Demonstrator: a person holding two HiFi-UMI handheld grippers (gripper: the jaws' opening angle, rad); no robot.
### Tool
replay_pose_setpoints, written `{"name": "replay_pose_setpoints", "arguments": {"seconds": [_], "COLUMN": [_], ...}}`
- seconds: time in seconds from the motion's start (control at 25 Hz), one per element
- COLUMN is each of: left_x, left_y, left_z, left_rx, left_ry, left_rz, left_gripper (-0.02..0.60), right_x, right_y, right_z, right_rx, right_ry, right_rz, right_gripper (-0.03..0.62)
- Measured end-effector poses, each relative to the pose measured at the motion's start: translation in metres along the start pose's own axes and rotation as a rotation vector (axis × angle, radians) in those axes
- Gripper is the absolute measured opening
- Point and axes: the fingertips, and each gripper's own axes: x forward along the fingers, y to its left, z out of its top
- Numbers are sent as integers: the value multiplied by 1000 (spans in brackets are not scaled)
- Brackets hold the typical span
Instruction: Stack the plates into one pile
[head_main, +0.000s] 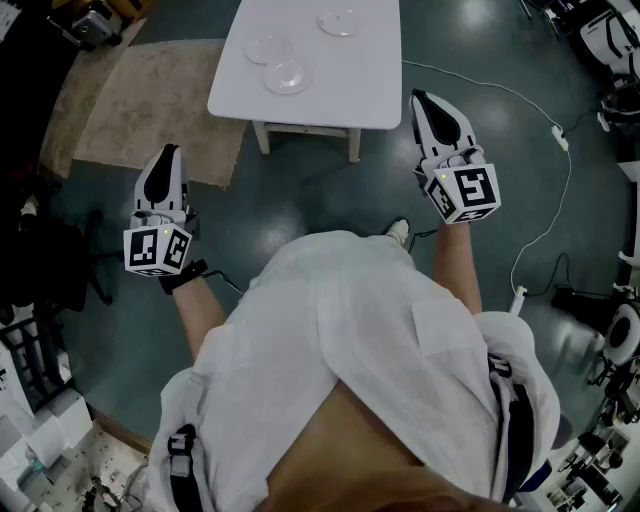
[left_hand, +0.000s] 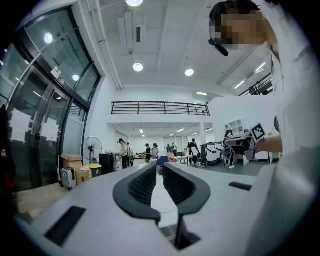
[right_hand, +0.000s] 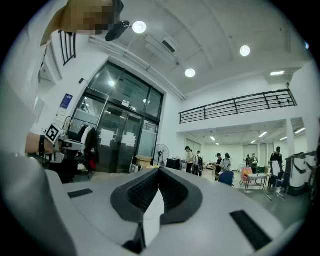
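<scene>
Head view shows three clear round glass plates (head_main: 288, 76) lying unstacked on the white rectangular table (head_main: 330, 95): two close together near the table's left edge, and the third plate (head_main: 340, 22) towards its far edge. Short of the table's near left corner is the left gripper (head_main: 170, 150), and the right gripper (head_main: 419, 96) is just off its near right corner. Both have their jaws closed together on nothing.

Plates (head_main: 288, 76) clear, glossy; table (head_main: 340, 85) smooth, slight sheen.
</scene>
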Motion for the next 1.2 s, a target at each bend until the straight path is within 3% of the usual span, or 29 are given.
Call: {"name": "replay_pose_setpoints", "arguments": {"seconds": [0.44, 0.72, 1.2], "left_x": [-7, -8, -12], "left_y": [-3, -2, 9], "left_z": [1, -3, -14], "left_rx": [2, 1, -21], "left_ry": [-3, 6, 10], "left_rz": [-2, -2, -18], "left_gripper": [46, 46, 46], "right_x": [-6, -2, 16], "right_y": [3, 4, 25], "right_z": [1, -5, -20], "right_rx": [-1, 54, -54], "right_ry": [-5, -21, 42], "right_rz": [-6, 5, -1], "right_gripper": [26, 26, 26]}}
